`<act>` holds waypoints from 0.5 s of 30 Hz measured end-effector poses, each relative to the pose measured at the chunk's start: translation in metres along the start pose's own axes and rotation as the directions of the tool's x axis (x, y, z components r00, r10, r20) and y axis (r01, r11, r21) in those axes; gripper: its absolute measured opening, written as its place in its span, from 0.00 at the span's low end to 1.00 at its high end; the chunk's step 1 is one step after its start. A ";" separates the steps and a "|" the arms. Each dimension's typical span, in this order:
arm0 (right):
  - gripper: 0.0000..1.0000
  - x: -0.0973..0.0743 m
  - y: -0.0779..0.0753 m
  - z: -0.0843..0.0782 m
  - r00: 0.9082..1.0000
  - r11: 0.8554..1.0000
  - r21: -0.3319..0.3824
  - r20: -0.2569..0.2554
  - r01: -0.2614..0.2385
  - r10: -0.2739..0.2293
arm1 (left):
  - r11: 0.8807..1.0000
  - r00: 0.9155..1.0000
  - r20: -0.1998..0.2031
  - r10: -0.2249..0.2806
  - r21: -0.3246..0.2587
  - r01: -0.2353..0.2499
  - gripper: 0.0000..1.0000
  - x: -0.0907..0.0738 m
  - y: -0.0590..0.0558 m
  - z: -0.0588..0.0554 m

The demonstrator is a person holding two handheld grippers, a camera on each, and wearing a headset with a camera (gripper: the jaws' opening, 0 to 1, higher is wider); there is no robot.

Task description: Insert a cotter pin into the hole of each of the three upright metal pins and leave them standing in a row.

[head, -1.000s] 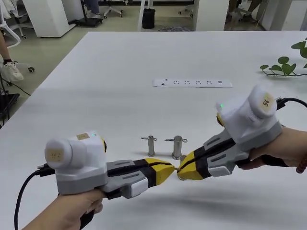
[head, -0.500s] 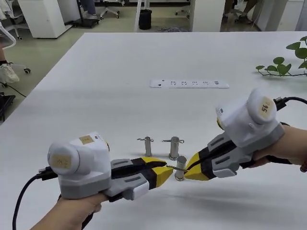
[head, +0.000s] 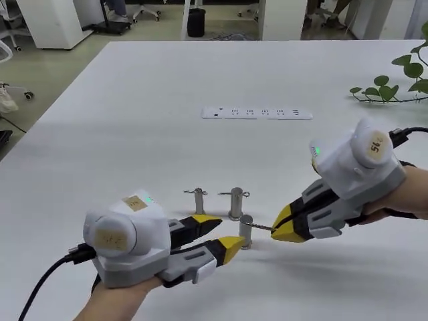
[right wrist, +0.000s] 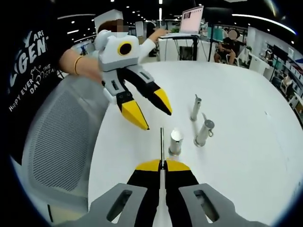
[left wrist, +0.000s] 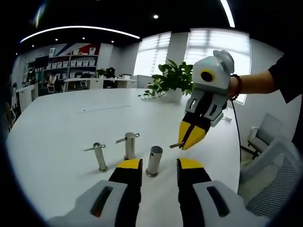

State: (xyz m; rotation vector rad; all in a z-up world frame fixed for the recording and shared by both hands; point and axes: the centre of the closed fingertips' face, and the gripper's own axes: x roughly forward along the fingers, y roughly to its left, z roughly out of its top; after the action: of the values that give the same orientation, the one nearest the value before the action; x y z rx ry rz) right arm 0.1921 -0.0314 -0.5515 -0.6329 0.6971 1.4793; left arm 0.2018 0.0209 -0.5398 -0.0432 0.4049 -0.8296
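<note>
Head view: how is the cotter pin [head: 262,227] held?
— Level, in the shut jaws of the right gripper [head: 275,228], tip just beside the bare third metal pin [head: 245,231]; the left gripper [head: 229,232] is spread wide.
Left gripper view?
— That pin is seen upright on the surface [left wrist: 57,132] between the open jaws.
Right gripper view?
— The cotter pin is aimed lengthwise ahead; the metal pin is set slightly right.

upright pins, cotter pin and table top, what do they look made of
Upright pins: likely steel, silver-grey with bright glints. Cotter pin: thin grey wire, seemingly metal too. Table top: smooth matte white, perhaps laminate; hard to tell.
</note>
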 end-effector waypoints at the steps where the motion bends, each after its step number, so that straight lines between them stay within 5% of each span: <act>1: 0.00 0.000 -0.001 -0.001 1.000 1.000 -0.001 -0.005 0.003 -0.003 | 1.000 1.000 -0.001 0.007 0.000 -0.007 0.27 0.002 0.000 0.000; 15: 0.00 0.000 -0.015 -0.022 0.997 0.999 -0.013 -0.075 0.035 -0.036 | 0.998 0.998 -0.039 0.053 -0.016 -0.054 0.27 0.025 0.006 -0.014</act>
State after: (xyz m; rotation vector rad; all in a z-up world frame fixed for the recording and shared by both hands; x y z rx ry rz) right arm 0.2063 -0.0474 -0.5667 -0.7090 0.7324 1.4336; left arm 0.2162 0.0086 -0.5625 -0.0320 0.4478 -0.7754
